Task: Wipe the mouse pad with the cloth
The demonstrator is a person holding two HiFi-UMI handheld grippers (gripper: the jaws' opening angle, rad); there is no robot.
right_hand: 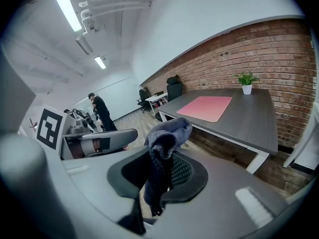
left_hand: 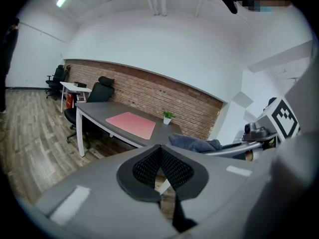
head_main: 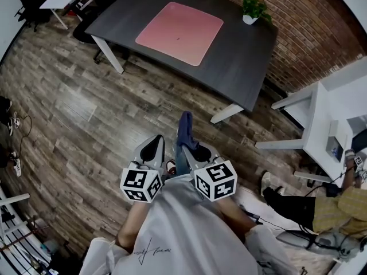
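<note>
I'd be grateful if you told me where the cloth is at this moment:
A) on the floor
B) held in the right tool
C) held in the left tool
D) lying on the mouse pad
B: the right gripper view shows the cloth clamped between the jaws of the right tool.

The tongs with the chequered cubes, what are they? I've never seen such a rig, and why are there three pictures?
There is no robot here. A person stands holding one pair of tongs in each hand, and the marker cubes are part of them. One picture comes from a camera on the person's head, looking down. The other two come from cameras riding on each pair of tongs, looking along the jaws. The left tongs are closed and hold nothing. The right tongs pinch a dark blue cloth. Ahead stands a dark table with a pink mouse pad and a small potted plant on it. The person is not at the table yet, so wiping has not begun.
</note>
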